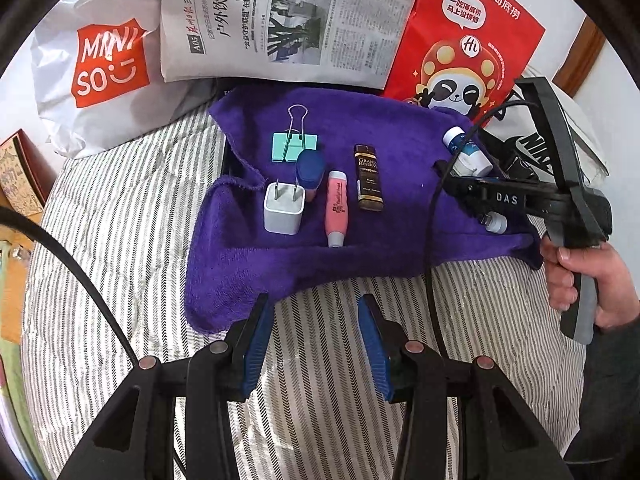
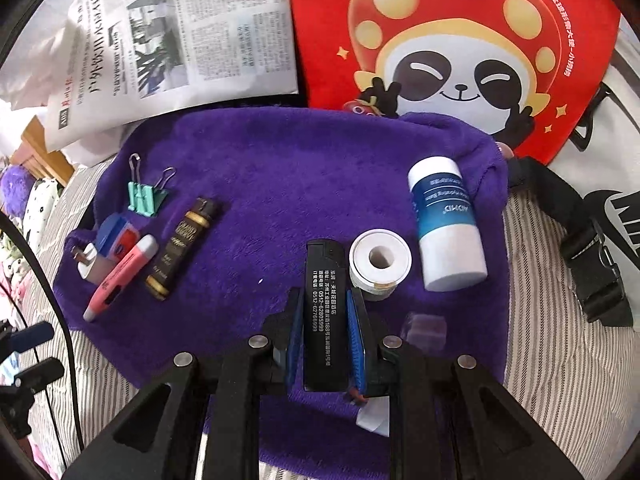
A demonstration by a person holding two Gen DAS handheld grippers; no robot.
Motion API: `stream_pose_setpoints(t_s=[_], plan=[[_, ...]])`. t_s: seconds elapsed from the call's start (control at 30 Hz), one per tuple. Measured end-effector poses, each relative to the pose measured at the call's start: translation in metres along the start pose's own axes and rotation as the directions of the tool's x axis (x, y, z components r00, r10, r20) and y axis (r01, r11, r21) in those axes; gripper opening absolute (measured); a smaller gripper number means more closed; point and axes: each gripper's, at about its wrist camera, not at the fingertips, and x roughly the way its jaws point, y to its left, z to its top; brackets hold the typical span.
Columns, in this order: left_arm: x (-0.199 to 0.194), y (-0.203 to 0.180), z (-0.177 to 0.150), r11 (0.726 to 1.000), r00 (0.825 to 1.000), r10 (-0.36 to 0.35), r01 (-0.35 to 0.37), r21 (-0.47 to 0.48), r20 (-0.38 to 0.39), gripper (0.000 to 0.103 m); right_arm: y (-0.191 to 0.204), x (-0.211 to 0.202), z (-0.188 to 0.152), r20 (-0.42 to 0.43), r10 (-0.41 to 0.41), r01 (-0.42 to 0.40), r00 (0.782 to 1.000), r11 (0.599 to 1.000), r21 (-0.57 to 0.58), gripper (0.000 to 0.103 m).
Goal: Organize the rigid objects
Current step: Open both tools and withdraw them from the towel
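Your right gripper (image 2: 325,322) is clamped on the black lighter (image 2: 325,312), low over the purple towel (image 2: 280,168), probably to line it up with the others. Left gripper (image 1: 316,316) hangs part-open, empty.

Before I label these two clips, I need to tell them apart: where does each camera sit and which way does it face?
Left wrist: on the left claw, looking down at the purple towel; its open fingers, the right claw and a hand show.
Right wrist: on the right claw, looking down at the towel; its fingers grip a black lighter.
Shared: towel, newspaper, red bag, pink pen.
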Motion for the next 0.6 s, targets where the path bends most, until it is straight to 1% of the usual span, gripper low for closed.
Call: stream_pose_setpoints(t_s=[0.13, 0.33, 0.4, 0.43, 0.5, 0.57, 0.6], plan=[[0.000, 0.001, -0.001, 1.000, 1.000, -0.005, 0.005, 0.000, 0.001, 0.042, -0.002, 0.006, 0.002, -0.009, -0.006, 0.005, 1.000, 1.000, -0.005, 0.022], [-0.002, -0.001, -0.001, 1.000, 1.000, -0.014, 0.014, 0.002, 0.003, 0.042, 0.002, 0.009, 0.000, -0.001, -0.011, 0.011, 1.000, 1.000, -0.019, 0.023], [-0.003, -0.004, 0.000, 1.000, 1.000, -0.021, 0.021, 0.006, 0.004, 0.042, 0.002, 0.009, -0.002, -0.001, -0.006, 0.006, 1.000, 1.000, -0.024, 0.023], [-0.003, -0.006, 0.000, 1.000, 1.000, -0.027, 0.026, 0.009, 0.004, 0.042, 0.001, 0.008, -0.002, -0.002, 0.012, -0.012, 1.000, 1.000, -0.020, 0.024], [-0.003, -0.010, 0.001, 0.999, 0.999, -0.033, 0.033, 0.016, 0.003, 0.042, 0.000, 0.008, -0.004, -0.011, 0.060, -0.060, 0.998, 0.998, -0.007, 0.038], [-0.004, -0.013, 0.002, 0.999, 0.999, -0.042, 0.042, 0.022, 0.007, 0.043, 0.001, 0.005, -0.006, -0.012, 0.068, -0.068, 0.998, 0.998, -0.004, 0.045], [-0.004, -0.014, 0.003, 0.999, 0.999, -0.048, 0.047, 0.020, 0.009, 0.045, 0.002, -0.001, -0.008, 0.001, 0.063, -0.063, 0.998, 0.998, -0.013, 0.048]])
